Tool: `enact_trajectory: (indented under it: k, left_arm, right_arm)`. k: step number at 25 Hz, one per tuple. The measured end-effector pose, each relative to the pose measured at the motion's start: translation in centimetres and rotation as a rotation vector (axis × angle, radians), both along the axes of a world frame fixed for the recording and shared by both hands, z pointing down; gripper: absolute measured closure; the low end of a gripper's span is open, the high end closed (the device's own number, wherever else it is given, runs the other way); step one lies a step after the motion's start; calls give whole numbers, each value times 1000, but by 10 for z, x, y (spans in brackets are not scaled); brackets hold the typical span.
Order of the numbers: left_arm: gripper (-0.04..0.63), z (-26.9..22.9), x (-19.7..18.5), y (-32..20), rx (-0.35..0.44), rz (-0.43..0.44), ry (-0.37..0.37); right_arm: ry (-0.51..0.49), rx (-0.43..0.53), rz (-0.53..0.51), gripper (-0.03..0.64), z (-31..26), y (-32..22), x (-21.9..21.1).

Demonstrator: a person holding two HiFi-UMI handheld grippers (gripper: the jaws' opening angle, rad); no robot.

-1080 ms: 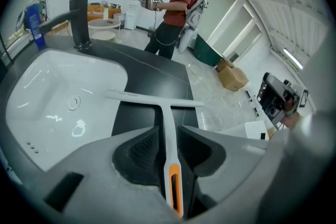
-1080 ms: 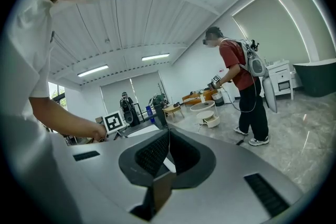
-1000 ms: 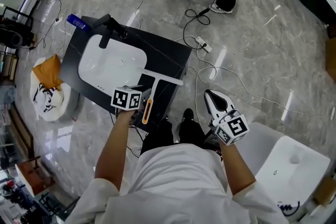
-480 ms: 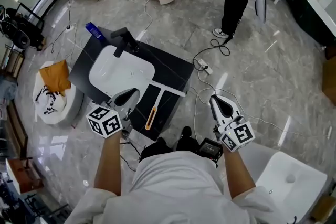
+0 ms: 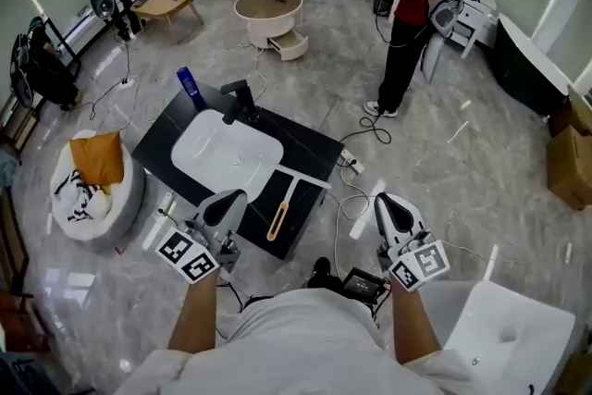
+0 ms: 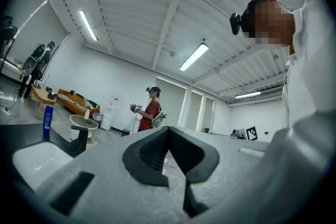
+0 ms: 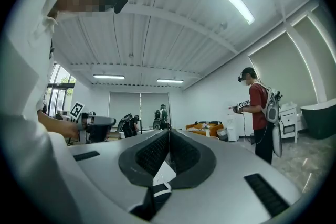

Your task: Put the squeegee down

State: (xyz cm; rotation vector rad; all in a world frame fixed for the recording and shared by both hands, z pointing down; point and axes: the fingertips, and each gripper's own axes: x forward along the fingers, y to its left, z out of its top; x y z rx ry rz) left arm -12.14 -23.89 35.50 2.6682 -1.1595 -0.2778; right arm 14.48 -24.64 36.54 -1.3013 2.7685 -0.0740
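The squeegee, with a white blade and an orange handle, lies flat on the black counter to the right of the white sink basin. My left gripper hangs apart from it on its left, lifted off the counter, jaws shut and empty. In the left gripper view the left gripper points level into the room, its pads meeting. My right gripper is raised over the floor to the right of the counter. Seen in its own view, the right gripper is shut with nothing held.
A black faucet and a blue bottle stand at the counter's far side. Cables and a power strip lie on the floor. A person in a red shirt stands far off. A white cushion sits left, a white chair right.
My left gripper left the squeegee's handle, shut, and drew back up and to the left. Both grippers rose, and the head view lifted to show more of the room.
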Motion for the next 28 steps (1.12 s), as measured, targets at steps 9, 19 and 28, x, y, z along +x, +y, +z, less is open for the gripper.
enact_trajectory:
  k: [9, 19, 28]
  left_arm:
    - [578, 6, -69, 140, 132, -97, -37]
    - [578, 61, -103, 245, 6, -229, -137]
    - [578, 76, -56, 284, -46, -210, -217]
  right_arm:
    - [42, 12, 75, 601, 13, 147, -51]
    - [76, -34, 100, 601, 37, 251, -72]
    - [91, -12, -90, 603, 34, 282, -91]
